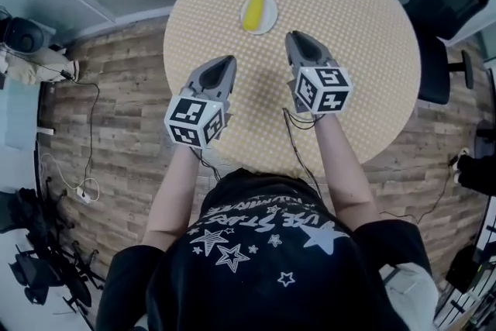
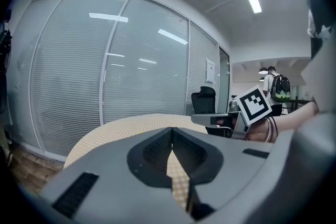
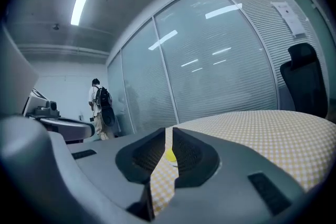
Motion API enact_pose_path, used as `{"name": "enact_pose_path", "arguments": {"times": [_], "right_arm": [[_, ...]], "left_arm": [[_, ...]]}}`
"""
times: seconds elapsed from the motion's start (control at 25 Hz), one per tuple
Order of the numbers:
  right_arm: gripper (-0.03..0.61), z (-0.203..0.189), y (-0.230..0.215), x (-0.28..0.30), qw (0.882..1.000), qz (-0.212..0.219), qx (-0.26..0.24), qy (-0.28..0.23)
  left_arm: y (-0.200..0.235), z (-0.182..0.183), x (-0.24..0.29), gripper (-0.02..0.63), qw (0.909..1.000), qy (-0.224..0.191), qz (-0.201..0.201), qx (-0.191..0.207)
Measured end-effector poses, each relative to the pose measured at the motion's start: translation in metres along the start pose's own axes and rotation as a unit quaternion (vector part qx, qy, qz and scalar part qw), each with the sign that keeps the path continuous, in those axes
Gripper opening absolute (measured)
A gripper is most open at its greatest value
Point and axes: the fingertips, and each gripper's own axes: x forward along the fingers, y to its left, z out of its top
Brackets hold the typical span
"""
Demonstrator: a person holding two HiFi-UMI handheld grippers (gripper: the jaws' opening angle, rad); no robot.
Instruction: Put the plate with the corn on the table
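Hovering empty, my left gripper (image 1: 228, 61) is pinched together, right gripper (image 1: 295, 37) barely apart: plate (image 1: 271, 9) with corn (image 1: 253, 12) already sits on table (image 1: 364, 35).

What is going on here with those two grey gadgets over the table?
A person holds a grey two-jaw tool in each hand above a round table covered in yellow checked cloth. A small white plate carrying a yellow cob of corn sits on the table, just beyond both tools and untouched. The left gripper has its jaws together; the right gripper has them a narrow slit apart, aimed at the corn. Neither holds anything.
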Motion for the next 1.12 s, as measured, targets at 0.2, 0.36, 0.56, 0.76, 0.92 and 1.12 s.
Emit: {"name": "enact_pose_path", "arguments": {"times": [0.2,0.36,0.56,0.76,0.92,1.12], "right_arm": [[0.047,0.006,0.029,-0.025,1.0,-0.007,0.005,-0.01],[0.047,0.009,0.061,-0.047,1.0,-0.018,0.004,-0.019],[0.048,0.006,0.103,-0.083,0.998,-0.042,-0.024,-0.027],[0.046,-0.011,0.142,-0.124,0.995,-0.065,-0.073,-0.018],[0.048,-0.028,0.159,-0.162,0.991,-0.09,-0.102,-0.007],[0.048,-0.051,0.169,-0.205,0.989,-0.124,-0.077,-0.003]], "left_arm": [[-0.012,0.003,-0.023,0.003,0.9997,-0.009,-0.02,0.003],[-0.011,-0.003,-0.059,0.004,0.9994,-0.012,-0.033,0.0],[-0.012,-0.018,-0.1,0.003,0.9983,-0.009,-0.056,-0.008],[-0.038,-0.026,-0.126,0.005,0.9952,-0.016,-0.096,-0.002],[-0.064,-0.037,-0.144,0.004,0.9918,-0.014,-0.127,0.001],[-0.084,-0.057,-0.169,0.003,0.9883,-0.007,-0.152,-0.006]]}}
